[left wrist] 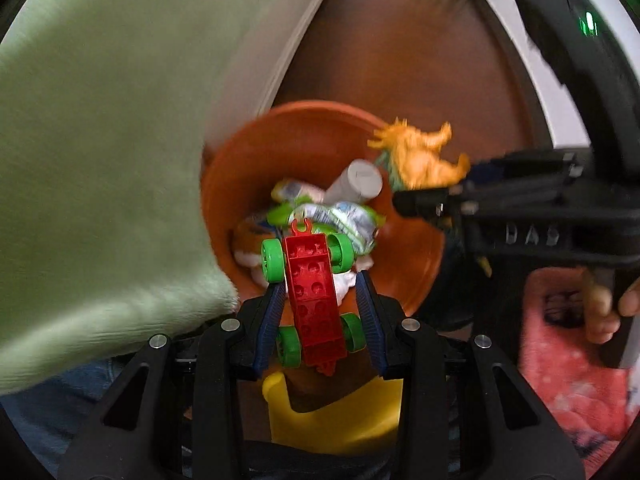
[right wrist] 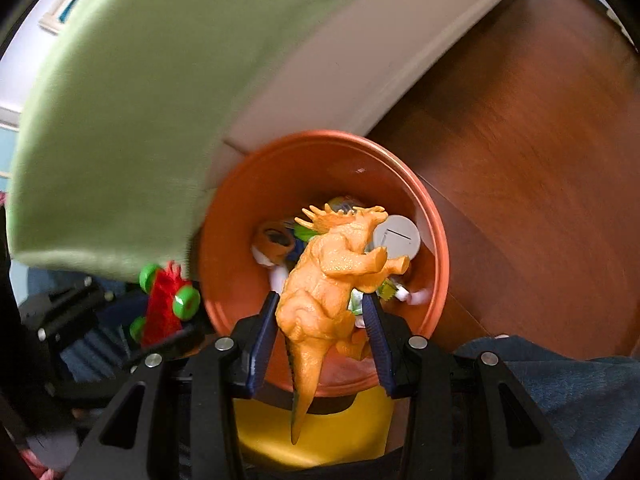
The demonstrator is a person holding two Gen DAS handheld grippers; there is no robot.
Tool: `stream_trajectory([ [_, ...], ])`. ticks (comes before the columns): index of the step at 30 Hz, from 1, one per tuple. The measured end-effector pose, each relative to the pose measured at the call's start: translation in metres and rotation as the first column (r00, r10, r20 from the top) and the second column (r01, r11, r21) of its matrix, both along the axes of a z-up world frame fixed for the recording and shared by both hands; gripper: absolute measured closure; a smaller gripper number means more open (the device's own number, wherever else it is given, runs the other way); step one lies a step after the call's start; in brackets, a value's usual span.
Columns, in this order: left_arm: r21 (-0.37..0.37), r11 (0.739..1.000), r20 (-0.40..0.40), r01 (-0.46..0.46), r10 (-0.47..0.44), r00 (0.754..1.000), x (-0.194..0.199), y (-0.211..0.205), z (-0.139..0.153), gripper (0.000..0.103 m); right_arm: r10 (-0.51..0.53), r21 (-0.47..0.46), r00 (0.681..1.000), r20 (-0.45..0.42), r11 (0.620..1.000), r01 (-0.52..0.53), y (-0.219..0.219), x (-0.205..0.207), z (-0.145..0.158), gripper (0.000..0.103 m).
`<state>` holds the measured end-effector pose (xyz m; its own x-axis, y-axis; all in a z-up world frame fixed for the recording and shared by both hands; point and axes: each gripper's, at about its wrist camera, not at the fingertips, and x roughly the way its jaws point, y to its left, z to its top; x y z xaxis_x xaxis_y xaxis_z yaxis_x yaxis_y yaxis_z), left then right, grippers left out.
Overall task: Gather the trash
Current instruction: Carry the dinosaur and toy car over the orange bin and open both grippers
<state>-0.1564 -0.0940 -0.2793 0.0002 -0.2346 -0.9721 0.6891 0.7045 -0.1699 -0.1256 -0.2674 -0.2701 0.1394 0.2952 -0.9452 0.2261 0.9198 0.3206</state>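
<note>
The left hand-held gripper is clamped on a red toy car built from studded blocks, with four green wheels. Its blue ridged pads press against the car's sides between the front and rear wheels. The car hangs over the near rim of an orange bucket, pointing lengthwise away from the camera.

The right hand-held gripper is clamped on an orange toy dinosaur with a spiked frill. Its blue pads grip the dinosaur's body, with the head pointing forward over the bucket's open mouth and the tail trailing back toward the camera. In the left wrist view this gripper enters from the right, holding the dinosaur above the bucket's far rim.

Inside the bucket lies collected trash: a grey round-capped tube, crumpled green and silver wrappers, white tissue and a small orange round item.

The bucket stands on a brown wooden floor, just beside a pale piece of furniture draped with a light green blanket. Below the grippers, near the bucket, sits a yellow plastic container. A pink patterned fabric lies at the lower right of the left wrist view.
</note>
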Motion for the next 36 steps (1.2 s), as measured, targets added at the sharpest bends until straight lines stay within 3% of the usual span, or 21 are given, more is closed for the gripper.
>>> stream_trajectory([
  [6,0.049,0.999,-0.039,-0.017,0.018,0.999,0.004,-0.016,-0.033,0.066,-0.037,0.002,0.999,-0.033,0.999,0.037,0.003,0.006,-0.021,0.060],
  [7,0.054,0.998,-0.039,-0.018,0.020,0.999,0.005,-0.016,-0.035,0.063,-0.045,0.010,0.998,-0.037,0.999,0.045,0.001,0.006,-0.023,0.058],
  [8,0.065,0.998,-0.038,-0.019,0.021,0.999,0.006,-0.015,-0.038,0.055,-0.054,0.013,0.998,-0.038,0.998,0.054,-0.003,0.004,-0.025,0.049],
  [10,0.068,0.997,-0.033,-0.025,0.027,0.999,0.006,-0.014,-0.043,0.041,-0.080,0.017,0.996,-0.026,0.997,0.080,-0.009,0.006,-0.023,0.043],
  [14,0.067,0.997,-0.016,-0.028,0.030,0.999,0.003,-0.012,-0.039,0.034,-0.114,0.027,0.993,-0.010,0.993,0.114,-0.015,0.009,-0.018,0.038],
  [22,0.044,0.998,0.004,-0.039,0.039,0.999,-0.002,-0.010,-0.026,0.033,-0.156,0.052,0.988,0.010,0.986,0.155,-0.027,0.005,-0.009,0.033],
  [30,-0.042,0.997,0.115,-0.072,0.076,0.990,0.004,-0.002,0.025,0.033,-0.220,0.078,0.965,0.141,0.974,0.211,-0.050,0.005,0.043,0.028],
  [36,-0.148,0.985,0.282,-0.094,0.133,0.950,0.011,0.005,0.097,0.024,-0.218,0.021,0.920,0.325,0.974,0.224,-0.055,0.007,0.113,0.021],
])
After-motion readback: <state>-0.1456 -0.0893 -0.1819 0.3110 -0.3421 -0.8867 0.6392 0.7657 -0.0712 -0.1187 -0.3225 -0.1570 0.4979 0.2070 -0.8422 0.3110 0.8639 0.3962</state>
